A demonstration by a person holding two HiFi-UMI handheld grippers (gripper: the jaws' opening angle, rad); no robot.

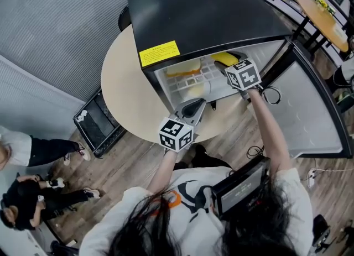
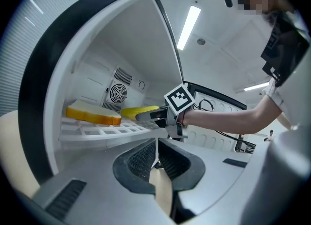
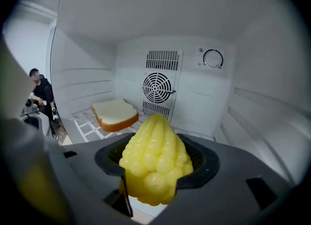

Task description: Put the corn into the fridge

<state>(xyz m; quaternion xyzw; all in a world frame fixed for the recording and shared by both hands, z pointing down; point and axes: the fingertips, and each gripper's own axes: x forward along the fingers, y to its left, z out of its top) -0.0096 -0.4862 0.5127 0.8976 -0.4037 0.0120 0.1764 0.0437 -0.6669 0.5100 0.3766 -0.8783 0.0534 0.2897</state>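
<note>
Right gripper (image 3: 156, 170) clamps the corn (image 3: 154, 141) across its middle inside the fridge (image 1: 210, 11); it looks light, stiff and knobbly, so the mid-cob grip seems secure; left gripper (image 2: 156, 158) is closed on nothing.

Right gripper (image 1: 222, 64) reaching forward, arm outstretched, jaws clamping corn (image 3: 154, 158); left gripper (image 1: 194, 105) nearer body, jaws together.

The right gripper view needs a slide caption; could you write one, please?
Right gripper clamps the corn inside the fridge, bread slice on the shelf behind.
</note>
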